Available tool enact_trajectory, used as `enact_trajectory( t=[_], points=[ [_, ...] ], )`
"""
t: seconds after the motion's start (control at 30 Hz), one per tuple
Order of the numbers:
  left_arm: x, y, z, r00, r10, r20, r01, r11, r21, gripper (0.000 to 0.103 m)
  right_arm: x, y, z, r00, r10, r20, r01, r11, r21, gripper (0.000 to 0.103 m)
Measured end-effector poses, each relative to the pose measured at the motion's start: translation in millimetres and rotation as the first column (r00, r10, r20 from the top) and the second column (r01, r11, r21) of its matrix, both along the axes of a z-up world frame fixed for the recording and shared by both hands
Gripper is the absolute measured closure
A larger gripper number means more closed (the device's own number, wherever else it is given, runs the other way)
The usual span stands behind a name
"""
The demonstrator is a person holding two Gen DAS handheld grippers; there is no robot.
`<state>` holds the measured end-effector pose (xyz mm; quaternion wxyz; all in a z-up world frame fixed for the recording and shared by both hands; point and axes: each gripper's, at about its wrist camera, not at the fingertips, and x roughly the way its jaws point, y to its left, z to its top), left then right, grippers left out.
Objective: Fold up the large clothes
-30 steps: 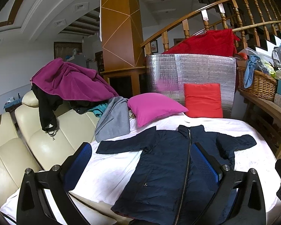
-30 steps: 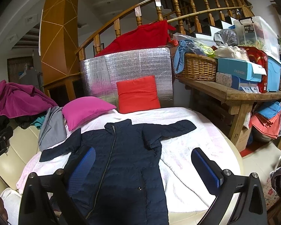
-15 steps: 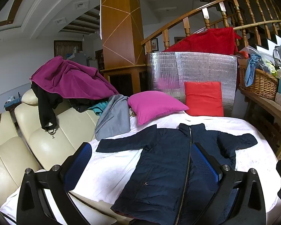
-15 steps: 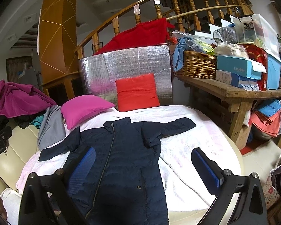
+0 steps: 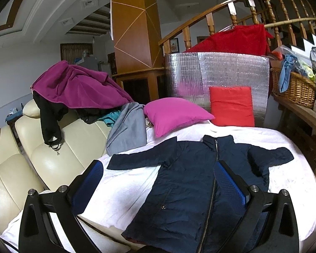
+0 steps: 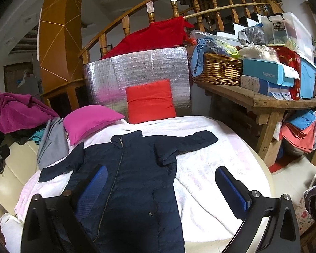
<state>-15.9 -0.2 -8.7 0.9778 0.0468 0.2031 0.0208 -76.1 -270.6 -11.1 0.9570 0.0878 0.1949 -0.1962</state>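
A long navy quilted jacket (image 5: 191,179) lies flat, zipped, sleeves spread, on a white blanket (image 5: 126,191) over a round table. It also shows in the right wrist view (image 6: 137,179). My left gripper (image 5: 158,181) is open and empty, held above the jacket's near left side. My right gripper (image 6: 161,184) is open and empty, held above the jacket's near right side. Neither gripper touches the cloth.
A pink cushion (image 5: 174,113) and a red cushion (image 5: 231,105) lie beyond the jacket, before a silver foil panel (image 6: 137,71). A cream sofa (image 5: 42,151) with piled clothes stands left. A wooden bench (image 6: 259,103) with baskets and boxes stands right.
Both views have tilted up slightly, so the jacket sits a little lower in frame. The jacket has not moved and both grippers stay open.
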Motion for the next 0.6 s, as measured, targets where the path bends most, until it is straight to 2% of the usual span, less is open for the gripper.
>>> enact_trajectory(
  t=[0.1,0.2,0.37,0.4,0.5,0.6],
  points=[
    [22,-9,-10,0.999,-0.008,-0.041,0.008,1.0,0.007,0.0,12,-22,-7,1.0,0.004,0.008,-0.005,1.0,0.015,0.0],
    [61,-21,-29,0.99,-0.039,-0.137,0.037,0.999,-0.015,0.0,31,-56,-19,0.999,0.049,0.015,-0.05,0.995,0.083,0.0],
    [140,-54,-81,0.941,-0.083,-0.328,0.055,0.994,-0.092,0.0,75,-132,-53,0.992,0.126,0.0,-0.122,0.962,0.245,0.0],
    [155,-62,-94,0.93,-0.083,-0.359,0.051,0.994,-0.099,0.0,87,-150,-61,0.991,0.132,-0.005,-0.125,0.949,0.288,0.0],
    [190,-86,-127,0.915,-0.074,-0.395,0.035,0.994,-0.104,0.0,123,-200,-87,0.991,0.135,-0.011,-0.118,0.896,0.427,0.0],
    [218,-103,-151,0.902,-0.094,-0.422,0.043,0.991,-0.13,0.0,155,-246,-133,0.994,0.108,-0.002,-0.084,0.783,0.617,0.0]
  ],
)
